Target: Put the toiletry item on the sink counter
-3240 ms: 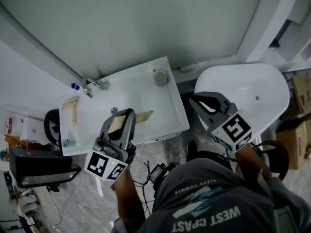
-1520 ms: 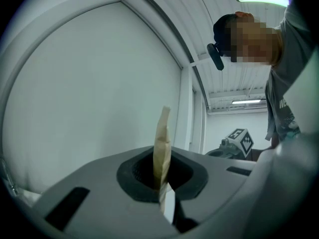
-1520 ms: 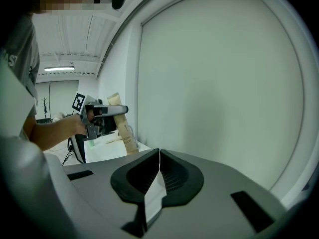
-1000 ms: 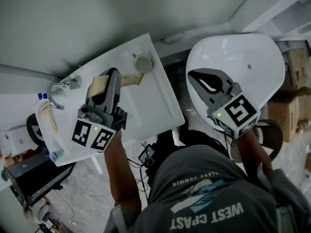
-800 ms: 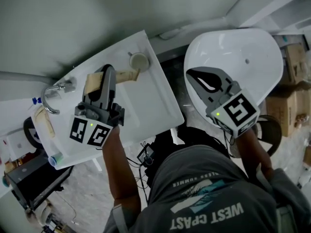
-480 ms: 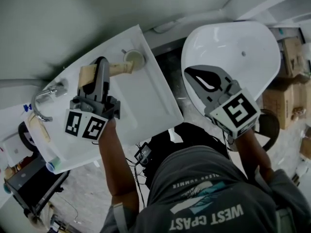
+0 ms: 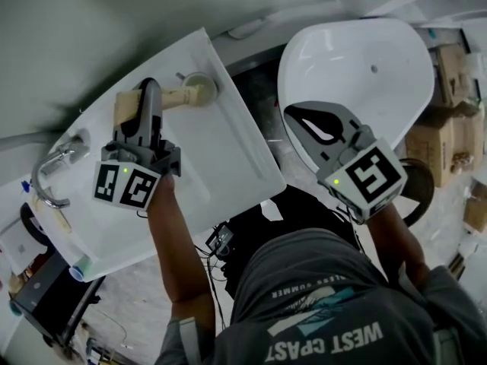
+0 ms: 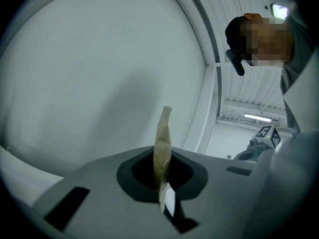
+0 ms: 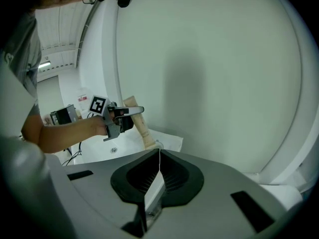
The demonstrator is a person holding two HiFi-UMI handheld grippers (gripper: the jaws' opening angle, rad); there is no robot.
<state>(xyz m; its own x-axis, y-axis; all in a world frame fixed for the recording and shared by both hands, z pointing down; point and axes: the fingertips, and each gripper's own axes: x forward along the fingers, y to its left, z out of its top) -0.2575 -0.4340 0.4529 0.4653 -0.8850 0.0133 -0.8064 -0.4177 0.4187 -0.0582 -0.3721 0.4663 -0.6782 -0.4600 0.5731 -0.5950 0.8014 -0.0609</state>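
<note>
The toiletry item is a long tan paper packet (image 7: 179, 95). My left gripper (image 7: 147, 91) is shut on it and holds it over the back right corner of the white sink counter (image 7: 228, 150). The packet's far end reaches a small round cup (image 7: 199, 84) in that corner. In the left gripper view the packet (image 8: 162, 133) stands up from between the shut jaws (image 8: 164, 193). My right gripper (image 7: 297, 116) is shut and empty, hovering over a white oval basin (image 7: 358, 67). The right gripper view shows its shut jaws (image 9: 158, 158), the left gripper (image 9: 134, 111) and the packet (image 9: 142, 129).
A chrome faucet (image 7: 49, 175) stands at the sink's left end, with another tan packet (image 7: 61, 219) near it. A small blue-capped tube (image 7: 78, 267) lies at the front left corner. Cardboard boxes (image 7: 434, 135) sit on the floor at the right. A pale wall backs the sink.
My left gripper has carried the packet toward the sink's back right corner, and its end now touches the cup. The right gripper has stayed shut over the basin.
</note>
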